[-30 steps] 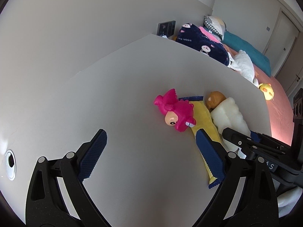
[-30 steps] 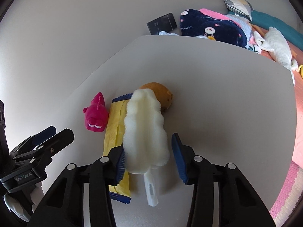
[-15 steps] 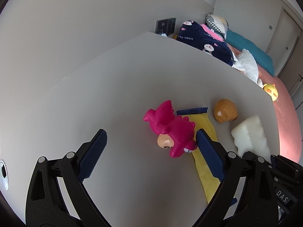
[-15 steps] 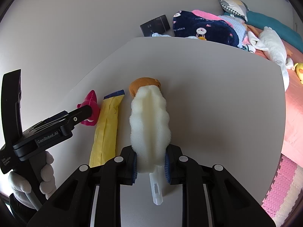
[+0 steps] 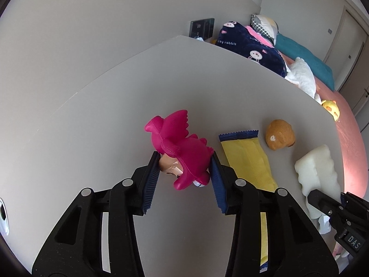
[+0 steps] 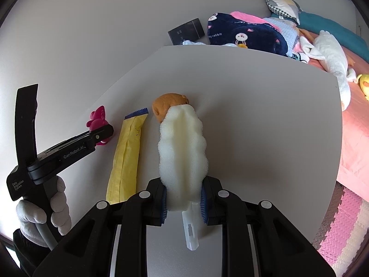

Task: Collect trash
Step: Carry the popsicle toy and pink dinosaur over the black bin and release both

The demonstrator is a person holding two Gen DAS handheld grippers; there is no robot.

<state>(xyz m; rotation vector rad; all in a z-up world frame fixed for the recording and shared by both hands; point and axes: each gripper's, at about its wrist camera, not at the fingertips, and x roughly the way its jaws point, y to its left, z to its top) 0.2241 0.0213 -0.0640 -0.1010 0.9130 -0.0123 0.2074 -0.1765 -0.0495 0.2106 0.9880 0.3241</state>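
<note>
My left gripper is shut on a pink rubber toy on the grey table; the toy also shows in the right wrist view. My right gripper is shut on a white sponge brush, its plastic handle pointing back between the fingers. The sponge also shows in the left wrist view. A yellow wrapper with blue ends lies flat between the two. A brown round lump sits just beyond the sponge tip.
A bed with a navy rabbit blanket, white plush, pillows and a yellow toy lies past the table's far edge. A dark wall panel is at the far corner. Pink foam mats cover the floor at right.
My left gripper moved forward and closed on the pink toy. My right gripper, open around the sponge brush a second ago, has closed on it and keeps hold.
</note>
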